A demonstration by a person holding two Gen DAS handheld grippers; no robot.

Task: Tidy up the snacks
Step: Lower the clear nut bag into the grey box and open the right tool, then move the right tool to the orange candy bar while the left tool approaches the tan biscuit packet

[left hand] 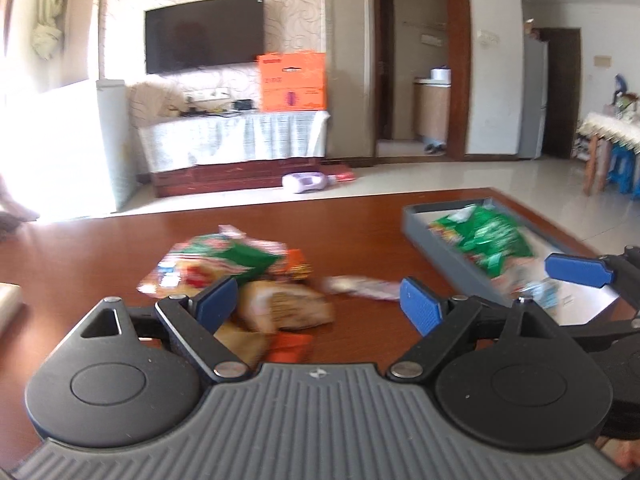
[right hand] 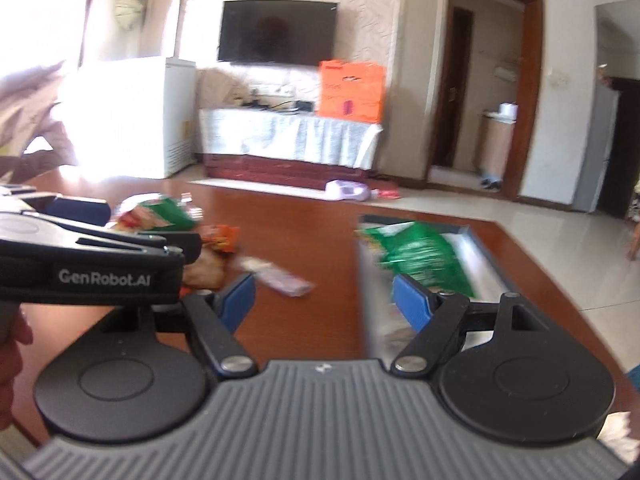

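On table (left hand: 360, 216): 1 snack pile (left hand: 240, 276), 1 tray (left hand: 440, 248) w/ green bag (left hand: 496, 240).

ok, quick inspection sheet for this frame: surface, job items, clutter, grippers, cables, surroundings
Surface: brown wooden table, glossy.
Job's things: grey tray at right holding a green snack bag; loose snack pile at left; pale wrapped snack lies between them.
Clutter: nothing seen beyond the snacks.
Grippers: left gripper open over the pile, empty; right gripper open, empty, by the tray.
Cables: nothing seen on the table.
Surroundings: wall TV, orange box, doorway.
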